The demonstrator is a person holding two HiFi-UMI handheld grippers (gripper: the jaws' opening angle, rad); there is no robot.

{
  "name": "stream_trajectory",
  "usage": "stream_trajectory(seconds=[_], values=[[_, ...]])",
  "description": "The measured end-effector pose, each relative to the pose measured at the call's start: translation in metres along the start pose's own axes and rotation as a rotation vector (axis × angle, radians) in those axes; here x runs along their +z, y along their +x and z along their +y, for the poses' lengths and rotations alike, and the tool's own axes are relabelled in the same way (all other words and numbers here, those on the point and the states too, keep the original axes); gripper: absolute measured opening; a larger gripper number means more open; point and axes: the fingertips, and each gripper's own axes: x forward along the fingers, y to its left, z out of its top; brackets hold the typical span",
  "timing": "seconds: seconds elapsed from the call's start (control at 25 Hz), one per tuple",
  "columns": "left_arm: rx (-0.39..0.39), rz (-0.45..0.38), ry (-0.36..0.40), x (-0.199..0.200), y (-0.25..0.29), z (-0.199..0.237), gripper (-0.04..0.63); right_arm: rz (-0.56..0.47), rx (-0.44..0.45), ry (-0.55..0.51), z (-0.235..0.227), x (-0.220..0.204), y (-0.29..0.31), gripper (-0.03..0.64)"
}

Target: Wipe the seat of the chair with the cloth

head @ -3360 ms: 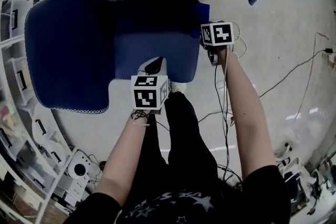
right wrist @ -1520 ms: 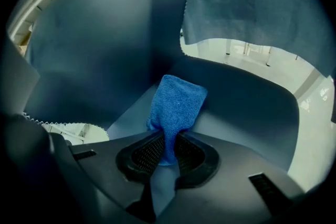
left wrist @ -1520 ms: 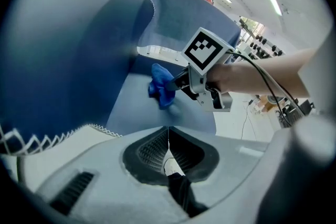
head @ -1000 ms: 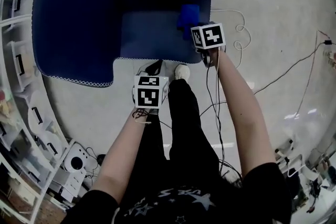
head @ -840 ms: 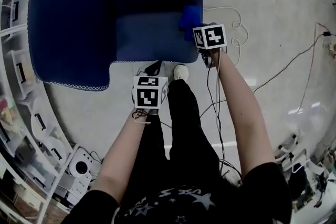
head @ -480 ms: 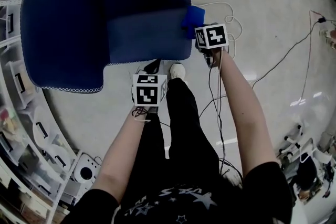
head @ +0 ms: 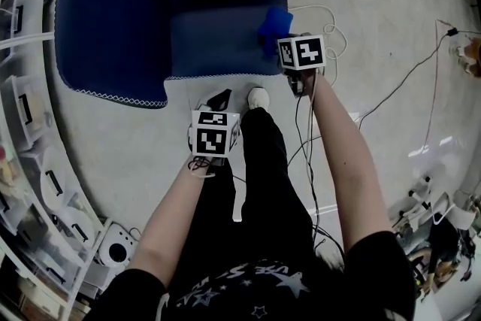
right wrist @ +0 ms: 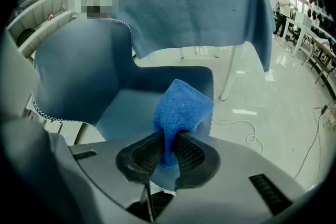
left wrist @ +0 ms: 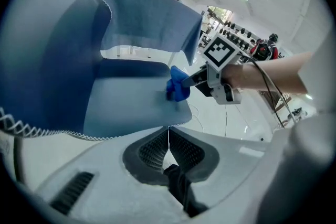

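My right gripper [right wrist: 167, 150] keeps its jaws clenched on the folded blue terry cloth [right wrist: 181, 107], which sits just ahead at the right edge of the blue padded chair seat [head: 218, 41]. My left gripper [left wrist: 169, 147], closed on nothing, has drawn back off the seat's front. This stroke looks spent, and I judge another pass is needed.

I saw a glossy pale floor [head: 391, 26] with a thin white cable [right wrist: 233, 123] looping across it and a thin black cable [head: 412, 68] trailing rightward. A table draped in blue fabric [right wrist: 199, 2] stood on white metal legs [right wrist: 229, 73]. White storage shelving [head: 34, 184] lined the left.
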Motion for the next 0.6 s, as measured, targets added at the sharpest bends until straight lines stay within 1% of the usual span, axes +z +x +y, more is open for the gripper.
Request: stream_trajectory(seconds=[0.16, 0.36, 0.48, 0.6], values=[[-0.007, 0.008, 0.009, -0.034, -0.031, 0.021, 0.021, -0.018, 0.031, -0.039, 0.061, 0.004, 0.006, 0.055], [0.0, 0.017, 0.016, -0.07, -0.062, 0.056, 0.021, -0.074, 0.108, -0.067, 0.133, 0.014, 0.014, 0.055], [0.029, 0.013, -0.007, -0.083, -0.081, 0.087, 0.021, -0.059, 0.158, -0.101, 0.178, 0.008, 0.025, 0.055], [0.054, -0.003, -0.051, -0.088, -0.1, 0.107, 0.021, -0.028, 0.206, -0.136, 0.218, -0.001, 0.034, 0.055]])
